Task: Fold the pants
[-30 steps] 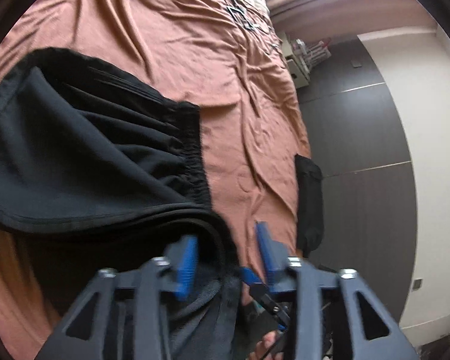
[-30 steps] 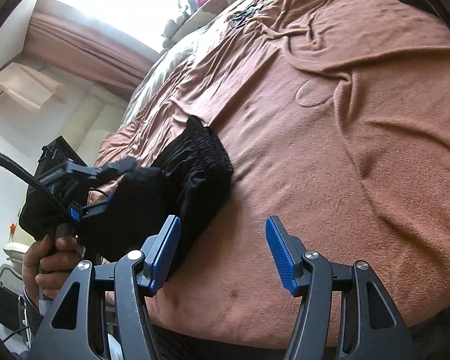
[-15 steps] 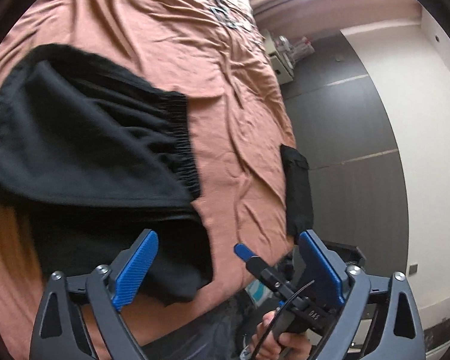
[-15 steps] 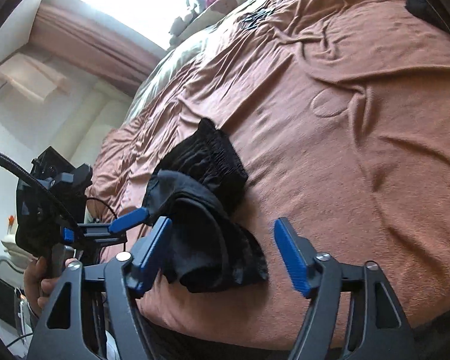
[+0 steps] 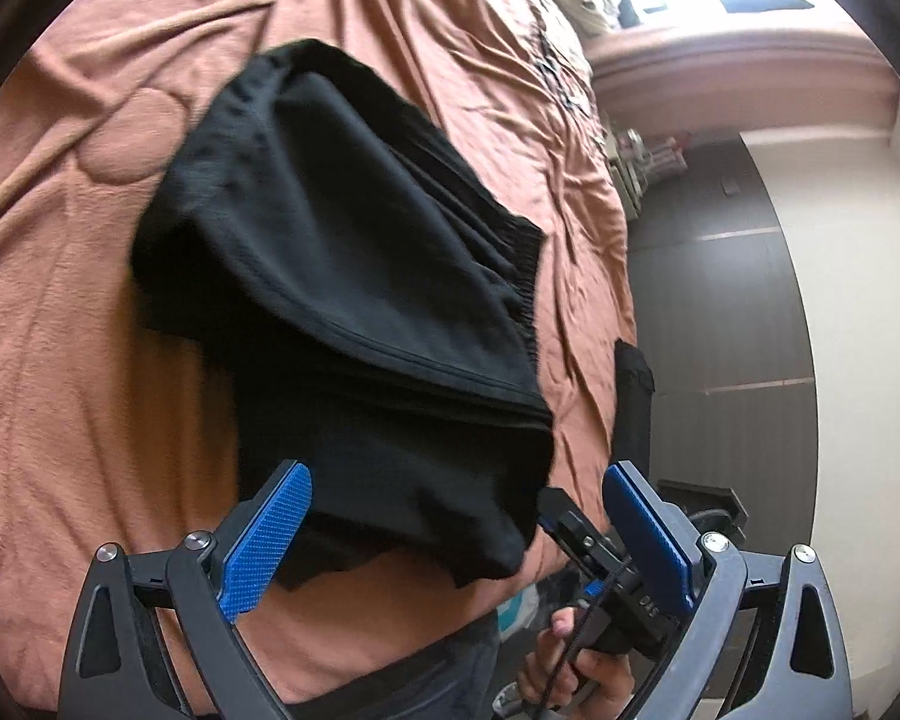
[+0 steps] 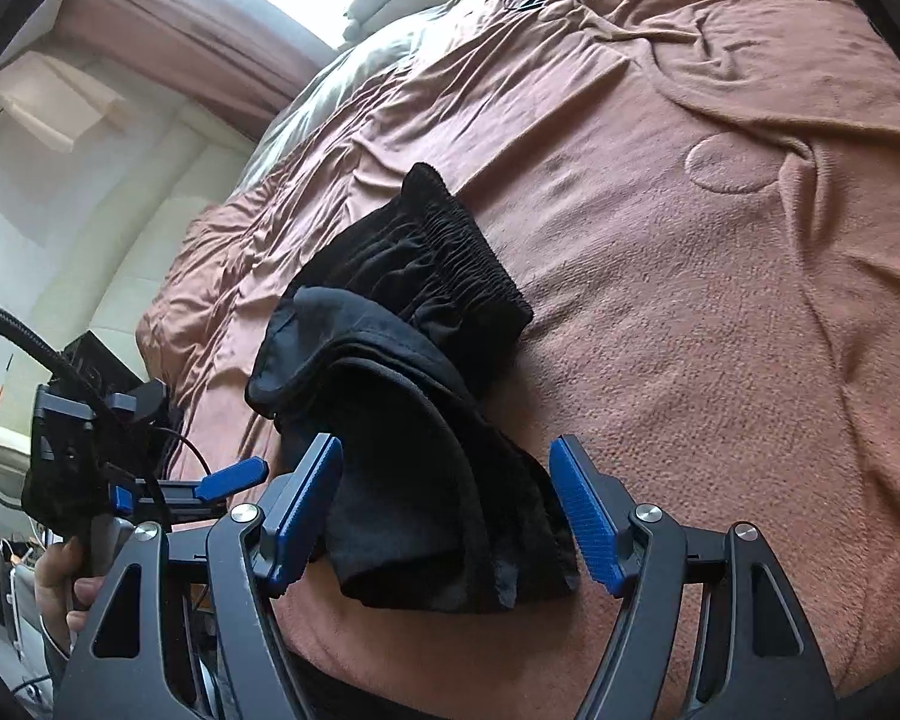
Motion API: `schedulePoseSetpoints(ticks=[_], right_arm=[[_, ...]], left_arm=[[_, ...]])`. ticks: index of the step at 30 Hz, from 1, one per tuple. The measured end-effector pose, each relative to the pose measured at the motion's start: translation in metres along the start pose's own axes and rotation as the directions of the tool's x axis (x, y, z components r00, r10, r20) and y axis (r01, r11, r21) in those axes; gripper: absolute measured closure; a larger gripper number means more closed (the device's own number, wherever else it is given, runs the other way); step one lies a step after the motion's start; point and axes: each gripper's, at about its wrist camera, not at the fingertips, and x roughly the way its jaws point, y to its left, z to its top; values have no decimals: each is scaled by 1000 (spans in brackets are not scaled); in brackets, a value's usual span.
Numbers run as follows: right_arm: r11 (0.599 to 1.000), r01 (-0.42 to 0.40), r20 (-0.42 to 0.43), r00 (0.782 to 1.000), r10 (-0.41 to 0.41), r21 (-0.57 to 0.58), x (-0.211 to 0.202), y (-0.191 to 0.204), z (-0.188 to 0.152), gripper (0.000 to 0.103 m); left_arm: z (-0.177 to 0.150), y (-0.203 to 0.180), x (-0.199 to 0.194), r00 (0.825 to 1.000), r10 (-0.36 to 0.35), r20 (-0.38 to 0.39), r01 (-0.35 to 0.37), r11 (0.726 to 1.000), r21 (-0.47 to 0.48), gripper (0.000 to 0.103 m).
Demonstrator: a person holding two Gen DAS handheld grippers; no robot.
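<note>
Pants (image 5: 342, 312), black with a gathered elastic waistband (image 6: 468, 252), lie in a thick folded bundle on the rust-brown bedspread (image 5: 78, 360), close to the near edge of the bed, where the person stands. Seen from the left wrist view, the bundle's layered hem edges face the near edge and the waistband sits on its far right side.

Left to right: the left gripper (image 5: 450, 540) hovers over the near end of the bundle with its blue pads spread wide and nothing pinched between them; the cloth is only framed by the fingers, not touched as far as I can tell. The right gripper (image 6: 450, 516) is beside it, its hand (image 5: 576, 654) showing at the bottom of the left view. Its jaws are also apart, straddling the loose near corner of the bundle without pressing it.

Both tools look to have let go, so the step in hand seems to be settling the fold. To do it well, I'd say tidy the ragged near corner (image 6: 510, 576), which sticks out unevenly: bring it square with the layers above, press the stack flat, and keep the waistband lined up so the bundle doesn't slide off the near edge.
</note>
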Motion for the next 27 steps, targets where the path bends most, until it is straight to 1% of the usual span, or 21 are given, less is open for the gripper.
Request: schedulePoseSetpoints(ticks=[6,9,11,13,15,17,18,20,22,23,25,26,27], right_arm=[[1000,12,-4,1000,-12,-12,8,2,1,33],[1000,20,-10,1000,-20,-12,12,1,2,33],[1000,21,-11,1000,-21,-11,14,-1,3,33],[1000,21,-12,1000,-21,-9,15,-2,4,33],[1000,19,-13,1000,-20,-9,16,-3,5,33],[1000,18,-14,1000,-18,-17,18,-4,5,33],[1000,17,-15,1000,-17,-20,19,-4,6,33],[1000,9,-15,1000,-10,-22,21,-4,7,33],[1000,4,-15,1000,-5,-29,23,-6,7,33],[999,3,-18,1000,-4,-34,24,-7,7,33],[999,4,-26,1000,-5,-45,26,-7,8,38],[999,5,-32,999,-7,-54,27,-7,9,40],[998,7,-35,999,-9,-62,28,-6,10,41]], left_arm=[[12,23,3,999,23,46,-20,998,-63,4],[19,29,13,998,40,46,-36,996,-77,4],[23,31,15,997,48,63,-43,995,-88,4],[27,30,14,993,74,96,-66,995,-80,5],[30,30,11,985,112,133,-103,992,-78,5],[32,33,7,979,127,158,-114,990,-87,5],[34,35,5,977,132,166,-118,989,-92,7],[36,37,3,971,158,177,-143,985,-98,17],[38,38,0,966,184,181,-166,980,-109,36],[39,38,-2,964,191,186,-172,978,-115,40],[41,37,-9,959,196,206,-175,978,-114,55],[41,35,-12,957,196,215,-176,978,-110,59],[43,33,-16,954,195,225,-175,979,-105,67]])
